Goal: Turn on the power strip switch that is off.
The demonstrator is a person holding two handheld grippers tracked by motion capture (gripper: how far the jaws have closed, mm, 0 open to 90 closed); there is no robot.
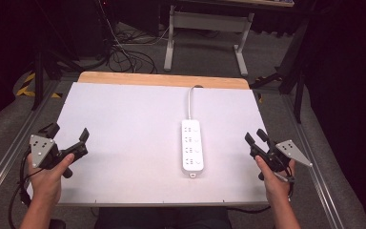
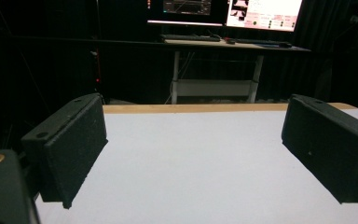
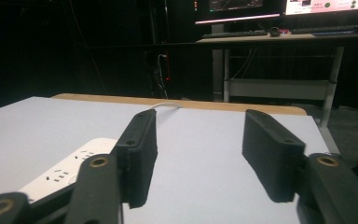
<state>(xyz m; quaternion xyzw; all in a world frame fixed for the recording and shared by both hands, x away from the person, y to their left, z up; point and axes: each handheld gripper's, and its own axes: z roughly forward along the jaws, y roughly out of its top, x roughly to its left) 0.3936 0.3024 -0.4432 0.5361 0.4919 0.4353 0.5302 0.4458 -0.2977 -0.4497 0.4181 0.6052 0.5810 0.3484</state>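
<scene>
High view, first note: we found the white power strip [image 1: 192,148] lying flat on the white surface [image 1: 124,124], right of centre, its cord running toward the far wooden edge. Nothing was plugged in, as far as we could tell.

We judged the work to be at its start, with no contact made. The right gripper [image 1: 257,138] hovered near the strip's right side but apart from it; the left gripper [image 1: 68,134] sat well apart, over the near left corner.

Fingers: both pairs stood parted and empty. In the left gripper view the pads [image 2: 70,149] were spread wide over bare surface; in the right gripper view the fingers [image 3: 139,151] showed a narrower gap, the strip [image 3: 70,170] lying low to their left.

Pose: both hands came in from the near edge, forearms low, grippers pointing forward.

Next move, in our judgement: the right gripper needs to swing left and drop toward the strip.
</scene>
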